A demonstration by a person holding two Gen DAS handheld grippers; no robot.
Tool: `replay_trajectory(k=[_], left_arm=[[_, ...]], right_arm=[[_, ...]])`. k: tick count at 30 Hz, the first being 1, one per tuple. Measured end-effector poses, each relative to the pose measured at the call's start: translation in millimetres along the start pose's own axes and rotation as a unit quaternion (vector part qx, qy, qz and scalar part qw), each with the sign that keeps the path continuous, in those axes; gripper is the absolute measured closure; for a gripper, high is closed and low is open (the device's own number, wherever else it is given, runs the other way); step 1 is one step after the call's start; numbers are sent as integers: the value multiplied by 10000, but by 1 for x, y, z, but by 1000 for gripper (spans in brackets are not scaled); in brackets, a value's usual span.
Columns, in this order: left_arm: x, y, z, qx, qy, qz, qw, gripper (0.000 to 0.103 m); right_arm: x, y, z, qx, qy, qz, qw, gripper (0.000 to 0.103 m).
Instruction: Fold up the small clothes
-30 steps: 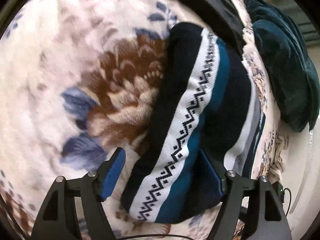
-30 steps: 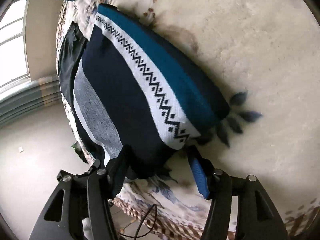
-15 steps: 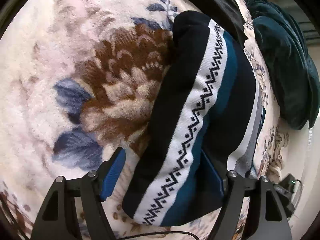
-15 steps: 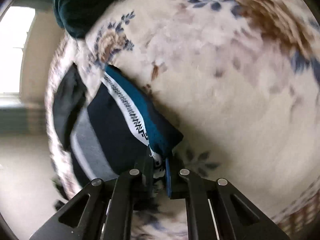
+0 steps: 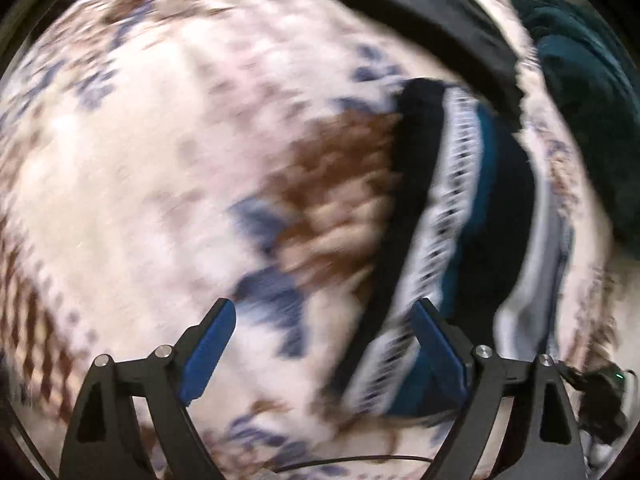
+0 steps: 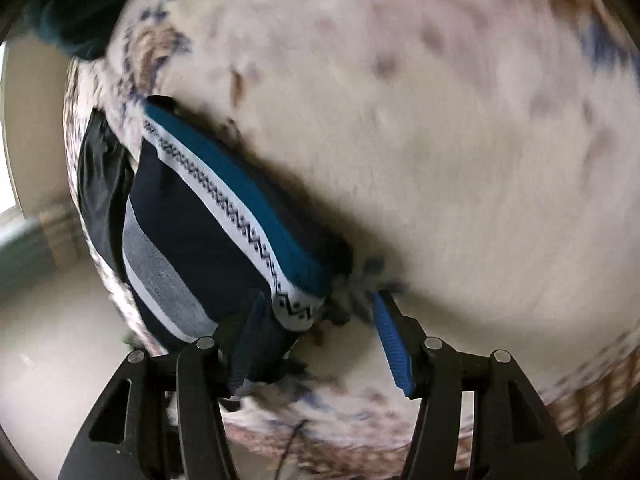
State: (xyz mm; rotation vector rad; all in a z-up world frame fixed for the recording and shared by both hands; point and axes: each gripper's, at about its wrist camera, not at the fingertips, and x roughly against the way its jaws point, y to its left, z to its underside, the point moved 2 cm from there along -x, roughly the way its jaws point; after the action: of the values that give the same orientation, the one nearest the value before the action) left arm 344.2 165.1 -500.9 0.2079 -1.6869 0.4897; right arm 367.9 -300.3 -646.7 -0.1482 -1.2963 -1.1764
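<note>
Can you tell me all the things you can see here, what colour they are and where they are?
Striped knitted garment: one, navy, teal, white and grey with a black zigzag band, folded, lying on the blanket near its edge.
Black garment: one, black, on the blanket just beyond the striped one.
Dark teal fabric: one bundle, dark teal, at the far end of the blanket.
Blanket: one, cream plush with brown and blue flowers, under everything.
Floor: pale, beside the blanket's edge.
Left gripper: black with blue pads, jaws opening, nothing gripped; striped garment beside one pad.
Right gripper: black with blue pads, jaws opening, the garment's corner between them, not pinched.
</note>
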Motion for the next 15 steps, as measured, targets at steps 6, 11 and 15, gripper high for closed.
replay_trajectory(k=[6, 11, 15], left_arm=[[-14, 38, 32, 337, 159, -586, 9976, 14], [-51, 53, 44, 480, 620, -548, 9954, 12], [-68, 52, 38, 454, 706, -307, 9960, 0]], right_arm=[[-29, 15, 46, -111, 282, -726, 9969, 44], [-87, 39, 60, 44, 541, -743, 9958, 84], [-93, 56, 62, 208, 262, -1140, 9929, 87]])
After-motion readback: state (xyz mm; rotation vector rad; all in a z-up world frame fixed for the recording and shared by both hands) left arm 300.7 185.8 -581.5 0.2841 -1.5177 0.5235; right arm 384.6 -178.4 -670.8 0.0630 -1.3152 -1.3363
